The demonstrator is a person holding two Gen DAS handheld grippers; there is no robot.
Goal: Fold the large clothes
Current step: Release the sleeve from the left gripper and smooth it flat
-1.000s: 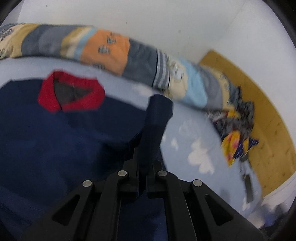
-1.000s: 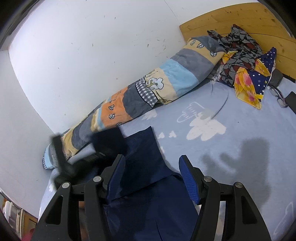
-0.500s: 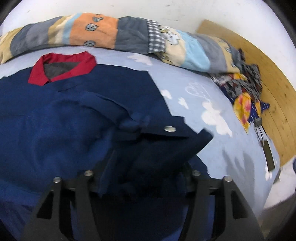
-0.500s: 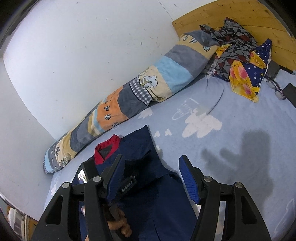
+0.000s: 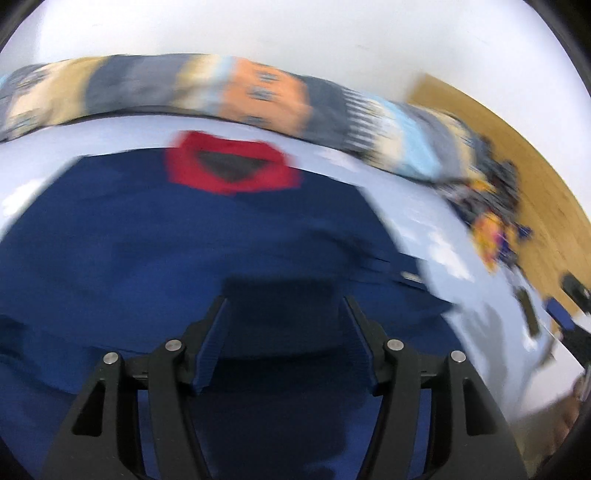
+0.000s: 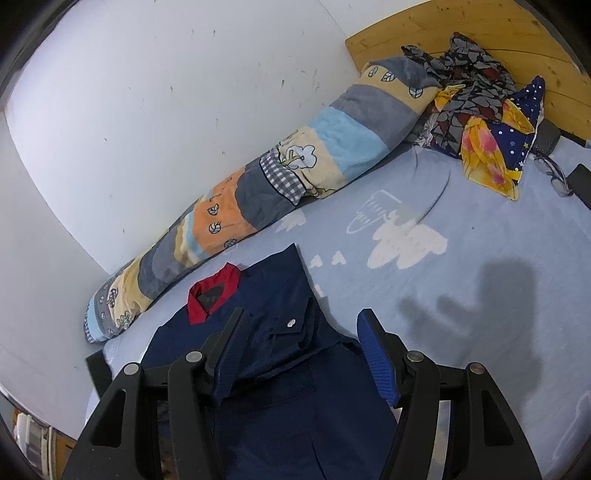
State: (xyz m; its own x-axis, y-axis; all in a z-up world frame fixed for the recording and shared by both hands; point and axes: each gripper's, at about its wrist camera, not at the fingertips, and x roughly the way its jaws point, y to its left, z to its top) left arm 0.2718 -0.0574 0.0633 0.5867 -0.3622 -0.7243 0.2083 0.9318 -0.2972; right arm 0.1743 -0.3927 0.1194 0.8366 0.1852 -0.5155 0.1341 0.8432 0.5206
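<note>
A large navy jacket [image 6: 295, 373] with a red collar [image 6: 212, 291] lies flat on the light blue bed sheet [image 6: 461, 295]. One sleeve is folded across its front, with a metal snap [image 6: 290, 323] showing. The jacket fills the blurred left wrist view [image 5: 184, 258], red collar [image 5: 231, 168] at the far side. My left gripper [image 5: 284, 314] is open and empty above the jacket's front. My right gripper [image 6: 301, 332] is open and empty above the folded sleeve.
A long patchwork bolster [image 6: 288, 177] lies along the white wall. A pile of patterned clothes [image 6: 480, 110] sits by the wooden headboard [image 6: 443, 22]. Glasses [image 6: 554, 173] and a dark flat object [image 6: 580, 181] lie at the right edge of the bed.
My left gripper opened and let go of the sleeve, which now lies folded across the jacket, and it has drawn back. My right gripper stayed open and nearly still.
</note>
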